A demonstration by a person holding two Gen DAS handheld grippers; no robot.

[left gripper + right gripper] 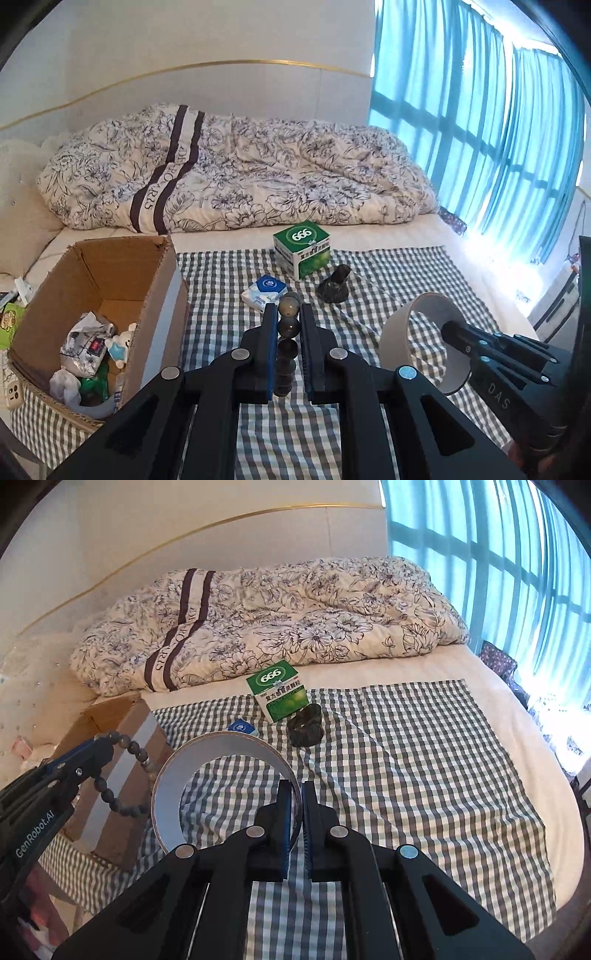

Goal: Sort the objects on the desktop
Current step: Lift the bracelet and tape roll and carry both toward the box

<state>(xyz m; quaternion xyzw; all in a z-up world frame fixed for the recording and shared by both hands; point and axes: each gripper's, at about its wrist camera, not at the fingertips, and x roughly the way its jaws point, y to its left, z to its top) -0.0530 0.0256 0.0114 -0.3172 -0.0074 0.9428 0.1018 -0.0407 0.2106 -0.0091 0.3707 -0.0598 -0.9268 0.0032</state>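
Bracelet [287, 334]: pinched between the closed left gripper [289, 314], lifted over the checked cloth [388, 273], just right of the box.
Tape roll [221, 771]: rim clamped by the closed right gripper [294, 794], held upright, likely for dropping in next.
Box [155, 291]: open at the left, already holding sorted odds and ends.
Left to sort: green carton [302, 254], tissue pack [264, 291], dark lump [334, 288], all resting on the cloth beyond.

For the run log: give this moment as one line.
left gripper: shut on bead bracelet | right gripper: shut on tape roll | cardboard box: partly filled | green box: on checked cloth
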